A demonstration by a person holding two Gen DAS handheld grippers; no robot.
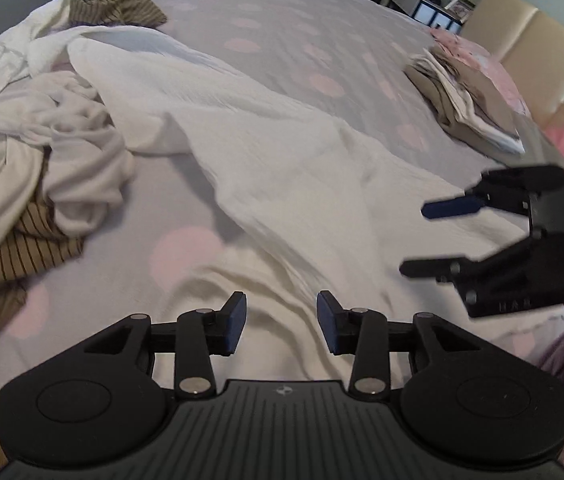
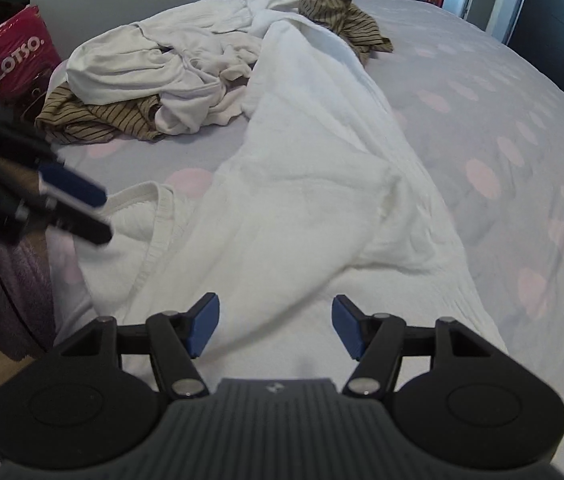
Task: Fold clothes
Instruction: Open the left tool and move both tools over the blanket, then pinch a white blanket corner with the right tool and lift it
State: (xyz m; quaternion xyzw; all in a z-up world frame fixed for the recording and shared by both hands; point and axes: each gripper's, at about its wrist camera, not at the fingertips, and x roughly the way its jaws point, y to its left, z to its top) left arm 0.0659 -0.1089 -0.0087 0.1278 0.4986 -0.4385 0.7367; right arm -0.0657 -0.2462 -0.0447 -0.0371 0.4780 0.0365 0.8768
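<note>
- Left gripper: jaws part-way apart, nothing between the blue pads; it hangs over a rumpled edge of the white garment without gripping it.
- Right gripper: jaws wider apart, empty; it hangs over the near part of the same garment. In the left wrist view it shows at the right edge, blurred, pads clearly separated.
- White garment: lies spread lengthwise on the bed, wrinkled, unfolded. A ribbed neckline shows in the right wrist view, just beside the blurred left gripper at the left edge of that view.
- Bedsheet: grey-lilac with pale pink dots; bare over the far side.
- Unfolded pile: crumpled white clothes lying on a brown striped garment, at the far end of the white garment and touching it. A second brown striped piece lies beyond, against the white cloth.
- Folded stack: beige and white items, well apart from the pile, near the bed's far right edge in the left wrist view.
- Headboard: cream, padded, behind the stack.
- Pink bag printed "LOTSO": stands off the bed beside the unfolded pile.
</note>
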